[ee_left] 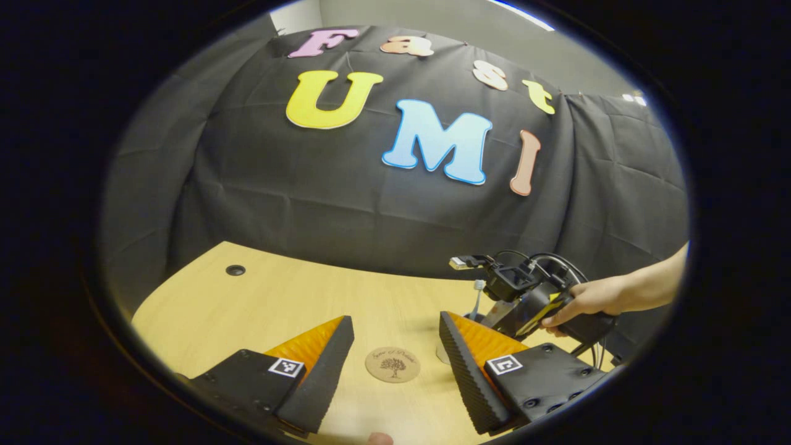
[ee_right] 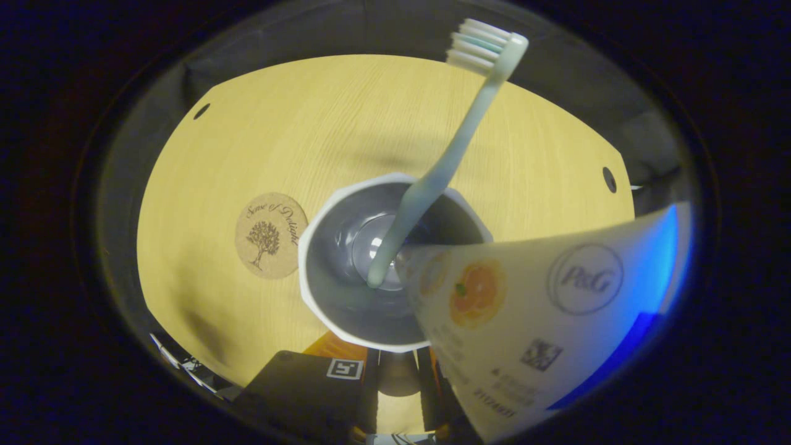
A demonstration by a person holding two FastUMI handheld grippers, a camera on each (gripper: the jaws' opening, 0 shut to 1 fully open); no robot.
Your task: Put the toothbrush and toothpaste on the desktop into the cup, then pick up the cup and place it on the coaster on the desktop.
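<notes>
In the right gripper view I look straight down into the white cup standing on the wooden desk. The pale green toothbrush stands in it, head up. The toothpaste tube also leans in the cup, its flat end rising toward the camera and covering one finger. My right gripper sits just above the cup's near rim, jaws a narrow gap apart. The round cork coaster lies just left of the cup. My left gripper hovers open over the coaster, holding nothing.
In the left gripper view a hand holds the right gripper's body at the right, with the toothbrush head poking up beside it. The desk has small round holes near its far corners. Black cloth walls close the back.
</notes>
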